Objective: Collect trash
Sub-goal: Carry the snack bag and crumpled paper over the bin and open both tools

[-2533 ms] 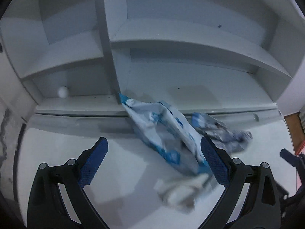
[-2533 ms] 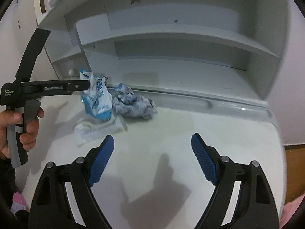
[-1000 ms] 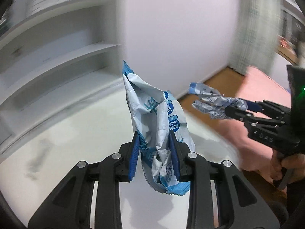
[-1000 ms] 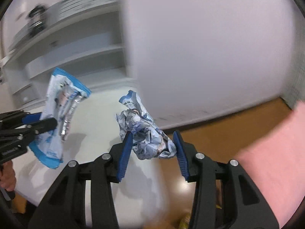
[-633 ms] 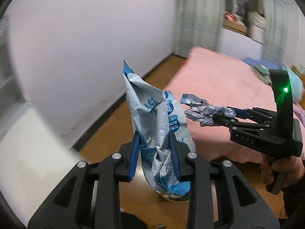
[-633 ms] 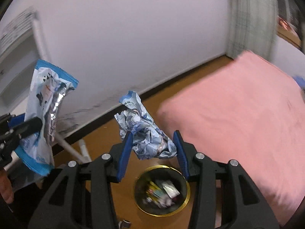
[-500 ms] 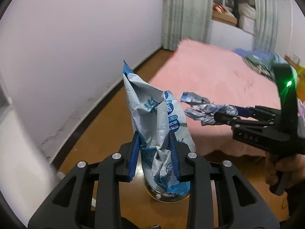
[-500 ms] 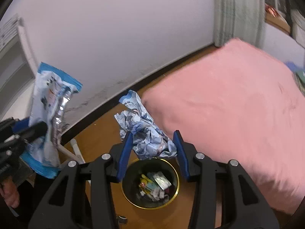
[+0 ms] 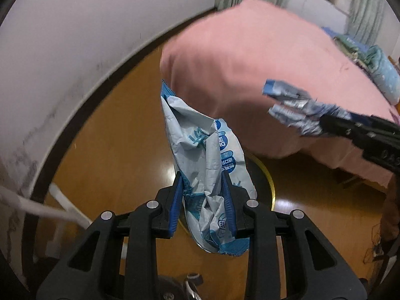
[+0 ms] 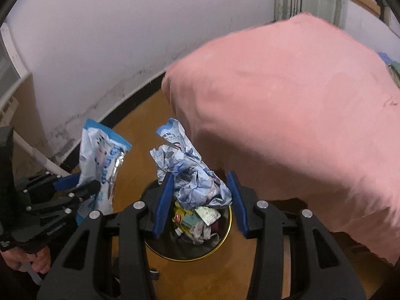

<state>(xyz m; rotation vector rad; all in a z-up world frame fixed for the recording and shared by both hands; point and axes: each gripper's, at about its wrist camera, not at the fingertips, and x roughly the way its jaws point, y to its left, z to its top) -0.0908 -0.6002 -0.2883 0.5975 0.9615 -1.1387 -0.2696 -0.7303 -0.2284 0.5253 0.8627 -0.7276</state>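
Observation:
My left gripper (image 9: 203, 200) is shut on a blue and white snack bag (image 9: 207, 160), held upright above the floor; the bag also shows in the right wrist view (image 10: 100, 160). My right gripper (image 10: 198, 197) is shut on a crumpled blue and white wrapper (image 10: 190, 175), which also shows in the left wrist view (image 9: 292, 110). A round black trash bin with a gold rim (image 10: 226, 235) stands on the wood floor below the right gripper, with several pieces of trash inside. In the left wrist view the bin's rim (image 9: 268, 177) shows behind the bag.
A bed with a pink cover (image 10: 300, 115) fills the right side, close to the bin. A white wall with a dark skirting board (image 10: 130, 105) runs along the left. White furniture legs (image 9: 37, 207) stand at the left. Folded bedding (image 9: 380, 72) lies on the bed.
Both grippers took the bag and the wrapper off the white desk and swung away from the shelves. They now tilt down over the bin, which has come closer in view.

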